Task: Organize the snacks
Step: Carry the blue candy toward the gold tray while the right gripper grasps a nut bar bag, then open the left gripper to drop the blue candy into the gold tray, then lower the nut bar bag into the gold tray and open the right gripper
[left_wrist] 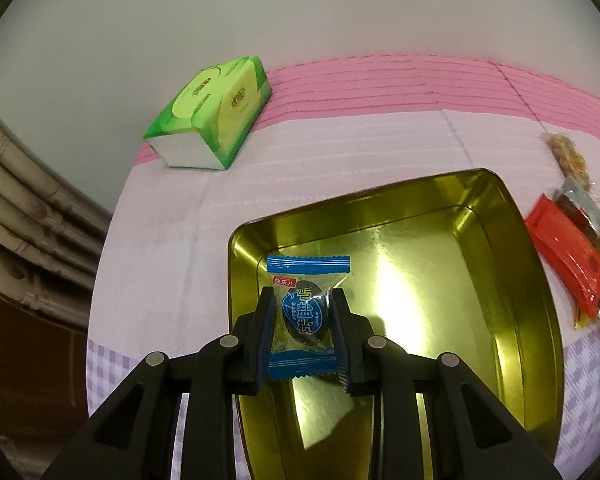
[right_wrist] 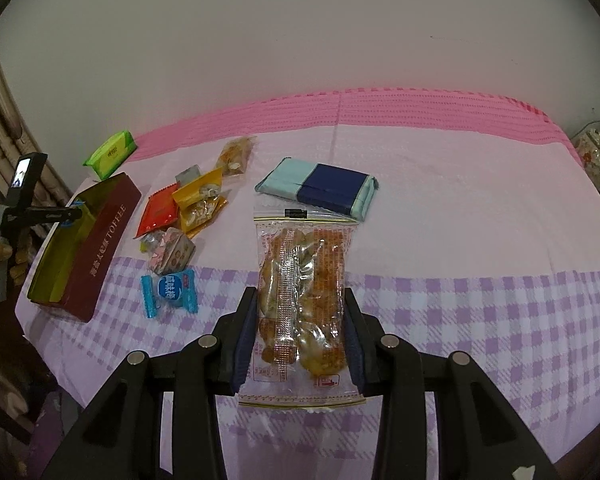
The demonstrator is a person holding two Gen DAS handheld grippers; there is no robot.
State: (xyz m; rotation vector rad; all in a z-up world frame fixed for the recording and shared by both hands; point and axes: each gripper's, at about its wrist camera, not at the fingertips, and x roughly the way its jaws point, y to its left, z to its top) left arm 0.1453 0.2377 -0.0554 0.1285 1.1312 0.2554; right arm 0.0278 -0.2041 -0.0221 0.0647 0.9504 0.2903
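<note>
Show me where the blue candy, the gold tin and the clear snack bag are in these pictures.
blue candy (left_wrist: pixel 304 312), left wrist view, on its dark middle between the fingers.
gold tin (left_wrist: pixel 440 248), left wrist view, on its bare floor.
clear snack bag (right_wrist: pixel 302 292), right wrist view, on its middle seam.

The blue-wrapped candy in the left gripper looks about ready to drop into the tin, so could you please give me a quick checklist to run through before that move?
1. Left gripper has a firm hold on the blue-wrapped candy: ok, fingers press both sides.
2. Candy sits over the gold tin: ok, in the left wrist view the tin's floor lies behind it.
3. Landing spot free: ok, the visible tin floor is bare.
4. Height above the tin floor: cannot tell.
5. Right gripper secure on the clear snack bag: ok, clamped on both sides.
6. Right gripper clear of the tin: ok, the tin lies far to its left.
</note>
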